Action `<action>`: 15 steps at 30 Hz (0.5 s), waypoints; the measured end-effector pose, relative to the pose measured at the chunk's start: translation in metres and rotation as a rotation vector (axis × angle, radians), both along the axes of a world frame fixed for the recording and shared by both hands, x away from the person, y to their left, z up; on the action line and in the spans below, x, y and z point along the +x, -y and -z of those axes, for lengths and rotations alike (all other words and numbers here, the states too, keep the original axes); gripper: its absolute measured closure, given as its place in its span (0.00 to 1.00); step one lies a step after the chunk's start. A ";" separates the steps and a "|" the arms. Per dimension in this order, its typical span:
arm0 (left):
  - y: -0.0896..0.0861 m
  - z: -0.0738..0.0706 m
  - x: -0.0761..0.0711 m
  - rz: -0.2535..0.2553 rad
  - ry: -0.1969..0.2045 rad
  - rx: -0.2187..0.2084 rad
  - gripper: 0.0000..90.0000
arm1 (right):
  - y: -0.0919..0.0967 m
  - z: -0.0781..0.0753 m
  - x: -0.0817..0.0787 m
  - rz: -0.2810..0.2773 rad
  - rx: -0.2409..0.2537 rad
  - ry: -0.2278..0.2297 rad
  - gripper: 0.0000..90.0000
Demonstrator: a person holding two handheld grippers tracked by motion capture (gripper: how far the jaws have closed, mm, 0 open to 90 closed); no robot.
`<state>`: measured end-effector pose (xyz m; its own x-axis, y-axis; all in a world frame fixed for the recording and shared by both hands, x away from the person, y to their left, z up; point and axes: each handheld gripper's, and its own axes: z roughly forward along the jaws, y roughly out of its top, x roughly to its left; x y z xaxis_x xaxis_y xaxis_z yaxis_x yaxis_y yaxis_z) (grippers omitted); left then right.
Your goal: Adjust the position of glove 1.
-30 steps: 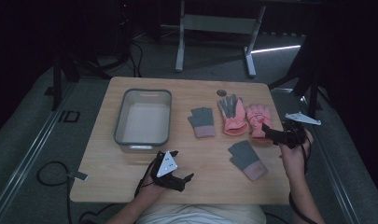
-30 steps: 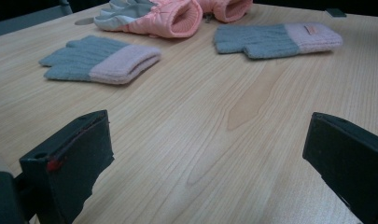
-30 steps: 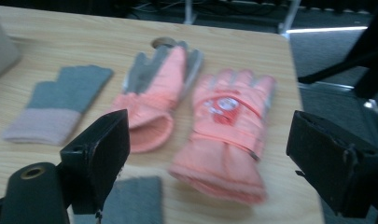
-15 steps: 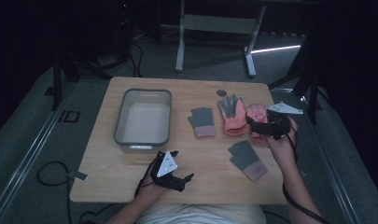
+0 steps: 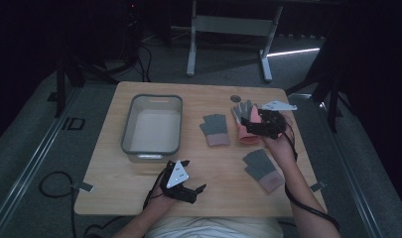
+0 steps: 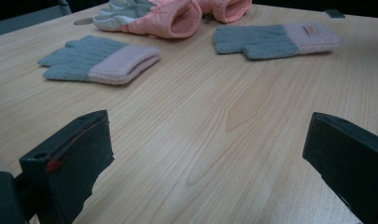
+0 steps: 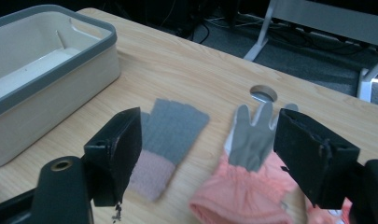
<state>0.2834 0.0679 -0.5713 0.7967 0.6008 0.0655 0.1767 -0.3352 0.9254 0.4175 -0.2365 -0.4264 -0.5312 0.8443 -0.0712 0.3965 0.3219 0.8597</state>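
Two grey knit gloves with pink cuffs lie on the wooden table (image 5: 139, 198), one mid-table (image 5: 214, 130) (image 7: 170, 135) and one nearer the person (image 5: 262, 168). A pink glove with grey fingers (image 5: 245, 113) (image 7: 245, 186) lies between them. My right gripper (image 5: 244, 123) (image 7: 208, 119) hovers over that pink glove, pointing left. Its jaws are open and have just been closing a little, and they pinch nothing. My left gripper (image 5: 194, 174) (image 6: 209, 126) rests near the front edge, wide open over bare wood. Its view looks at the gloves (image 6: 98, 60) (image 6: 154, 16) (image 6: 275, 39).
A cream bin with a grey rim (image 5: 126, 129) (image 7: 84, 35) stands left of the gloves. A round hole (image 5: 235, 98) (image 7: 263, 93) is cut in the table behind the pink glove. A second pink glove (image 6: 224, 9) lies beside the first.
My right gripper has moved left from the table's right edge to above the pink glove. The left gripper has stayed where it was.
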 end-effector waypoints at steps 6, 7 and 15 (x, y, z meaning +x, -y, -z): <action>0.000 0.000 0.000 -0.002 -0.002 -0.002 0.01 | -0.021 0.005 0.010 -0.059 -0.016 0.016 0.38; 0.000 0.000 0.000 -0.002 -0.002 -0.001 0.01 | -0.024 0.007 0.012 -0.073 -0.019 0.013 0.38; 0.000 0.000 0.000 -0.001 0.000 -0.002 0.01 | -0.055 0.028 0.031 -0.177 -0.086 -0.014 0.47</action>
<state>0.2833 0.0682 -0.5712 0.7963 0.6015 0.0647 0.1765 -0.3333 0.9261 0.4484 -0.1814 -0.4547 -0.6720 0.7289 -0.1309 0.3390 0.4599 0.8207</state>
